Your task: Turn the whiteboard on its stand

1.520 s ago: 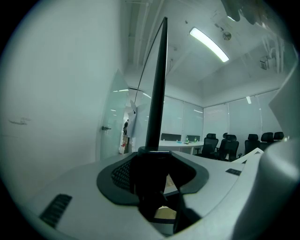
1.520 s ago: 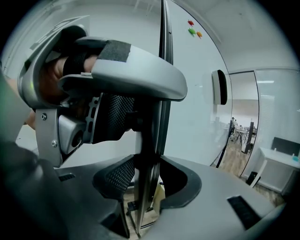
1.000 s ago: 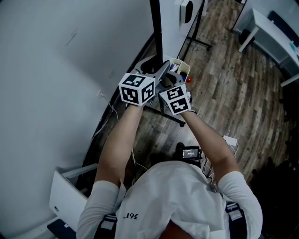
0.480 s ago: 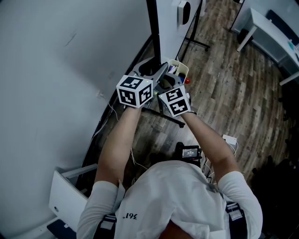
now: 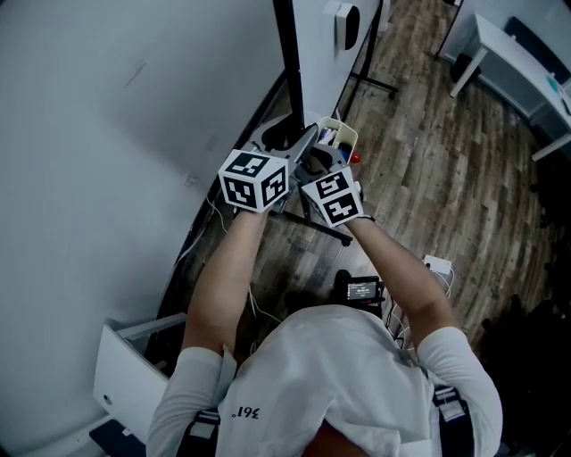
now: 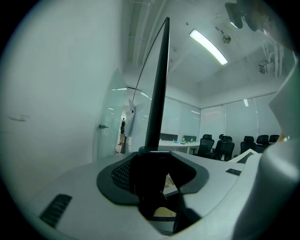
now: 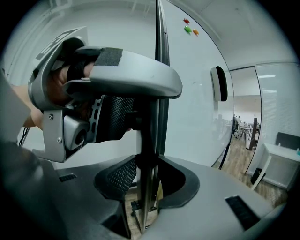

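Observation:
The whiteboard (image 5: 317, 54) stands upright on its stand, seen edge-on, its dark frame edge (image 5: 290, 62) running down to my hands. My left gripper (image 5: 306, 141) is shut on that edge; in the left gripper view the dark frame (image 6: 157, 103) fills the gap between the pads (image 6: 123, 174) of the left gripper (image 6: 154, 187). Just below it, my right gripper (image 5: 319, 162) holds the same edge. Its jaws have just been closing, and the frame (image 7: 150, 154) sits pinched between them at the right gripper (image 7: 147, 187). The left gripper (image 7: 145, 108) shows right above.
A pale yellow tray (image 5: 341, 132) with pens hangs under the board. An eraser (image 5: 354, 22) and small magnets (image 7: 190, 29) stick to its face. The grey wall (image 5: 116, 134) is close on the left, stand feet (image 5: 379, 82) and cables on the wood floor, a white desk (image 5: 513, 58) at far right.
In the head view both grippers and the board's dark edge have shifted slightly to the left together. Both grips stay on the edge.

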`<state>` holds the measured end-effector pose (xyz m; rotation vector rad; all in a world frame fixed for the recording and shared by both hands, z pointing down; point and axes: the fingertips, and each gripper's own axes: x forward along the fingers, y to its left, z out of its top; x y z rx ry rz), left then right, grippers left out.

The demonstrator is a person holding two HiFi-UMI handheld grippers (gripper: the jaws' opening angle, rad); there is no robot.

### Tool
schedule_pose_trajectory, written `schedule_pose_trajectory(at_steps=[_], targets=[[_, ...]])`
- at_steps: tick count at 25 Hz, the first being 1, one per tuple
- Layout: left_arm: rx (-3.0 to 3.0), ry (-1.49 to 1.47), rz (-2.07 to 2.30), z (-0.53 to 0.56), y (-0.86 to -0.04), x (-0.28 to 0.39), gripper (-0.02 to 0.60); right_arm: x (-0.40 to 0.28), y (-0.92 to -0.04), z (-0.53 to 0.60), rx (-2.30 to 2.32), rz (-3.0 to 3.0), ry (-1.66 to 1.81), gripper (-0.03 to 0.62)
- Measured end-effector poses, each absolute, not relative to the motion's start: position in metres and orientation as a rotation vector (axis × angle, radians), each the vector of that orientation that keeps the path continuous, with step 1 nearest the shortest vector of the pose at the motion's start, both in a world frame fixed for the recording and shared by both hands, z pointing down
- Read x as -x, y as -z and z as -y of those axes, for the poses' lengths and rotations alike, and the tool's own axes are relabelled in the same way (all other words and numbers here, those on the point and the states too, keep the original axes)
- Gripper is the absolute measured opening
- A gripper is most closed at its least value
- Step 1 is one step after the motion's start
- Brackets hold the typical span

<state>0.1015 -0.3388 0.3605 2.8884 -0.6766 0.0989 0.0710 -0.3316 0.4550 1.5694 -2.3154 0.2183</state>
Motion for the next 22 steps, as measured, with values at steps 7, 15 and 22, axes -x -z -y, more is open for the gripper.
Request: schedule_pose_trajectory(at_steps=[7, 15, 22], targets=[[-2.883, -0.101, 0.677, 0.332, -0.357, -0.099, 0.196, -0.07, -0.451, 0.325, -1.553, 2.323, -0.227, 0.16], [-2.874, -0.103, 0.71, 0.322, -0.355, -0.085, 0.196, -0.06, -0.45, 0.316, -1.529, 2.352, -0.197, 0.155], [-2.864, -0.09, 0.749, 0.316, -0.358, -0.045, 0.196, -0.02, -0.455, 0.307, -1.454, 2.401, -0.2, 0.152]])
